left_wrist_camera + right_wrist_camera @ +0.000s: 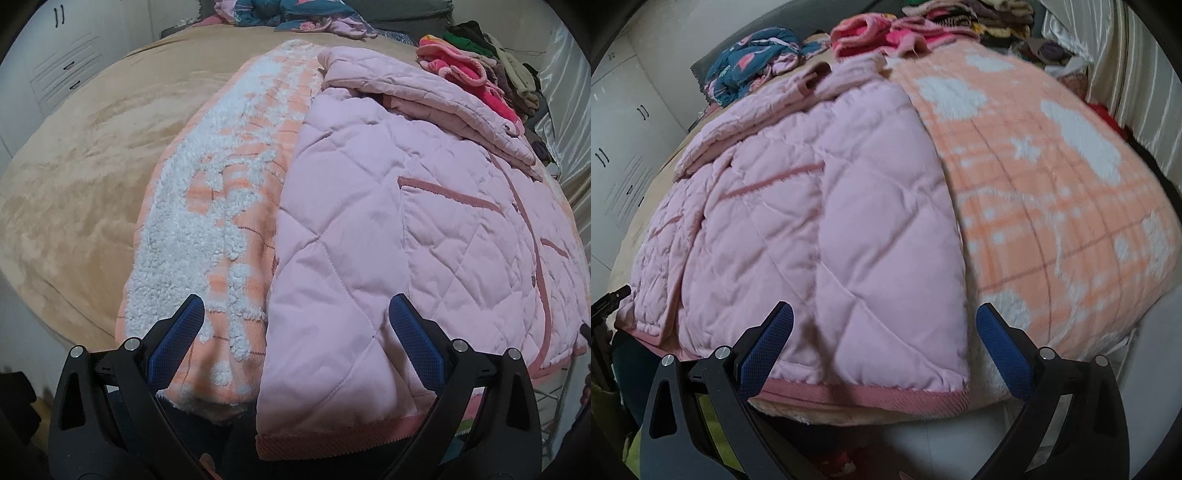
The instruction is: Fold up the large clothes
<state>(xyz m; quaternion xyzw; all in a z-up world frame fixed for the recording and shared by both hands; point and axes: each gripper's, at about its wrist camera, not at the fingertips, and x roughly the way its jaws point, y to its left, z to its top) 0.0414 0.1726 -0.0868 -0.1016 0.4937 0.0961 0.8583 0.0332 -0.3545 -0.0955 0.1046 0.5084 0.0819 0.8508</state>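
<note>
**Pink quilted coat spread on a bed, both grippers open at its hem**

While both tongs stand wide and hold nothing, a large pale pink quilted coat with darker pink trim (369,221) lies flat on a bed covered by a tan plush blanket (81,177). Its long axis runs from the ribbed hem at 6 o'clock, at the near edge of the bed, up toward the collar end at 12 o'clock.

Left wrist view: the left gripper (295,314) hovers over the hem edge, its blue textured pads (413,339) well apart. The coat's peach checked fleece lining with white fluffy patches (221,206) is turned outward in a strip along the coat's 9 o'clock side. A sleeve (443,107) is folded across the upper part, toward 1 o'clock. Two slanted pocket openings edged in dark pink sit at 3 o'clock. A heap of bright pink and dark clothes (469,62) lies beyond the coat at 1 o'clock, and a blue patterned garment (291,14) at 12 o'clock. White cupboards (66,55) stand at 10 o'clock.

Right wrist view: the right gripper (884,314) hovers over the same hem, pads apart, not touching the cloth. Here the quilted face fills the 9 to 12 o'clock area, and the lining spreads broadly toward 3 o'clock. This view is slightly blurred. A pale shiny curtain (1123,74) hangs at 2 o'clock.
</note>
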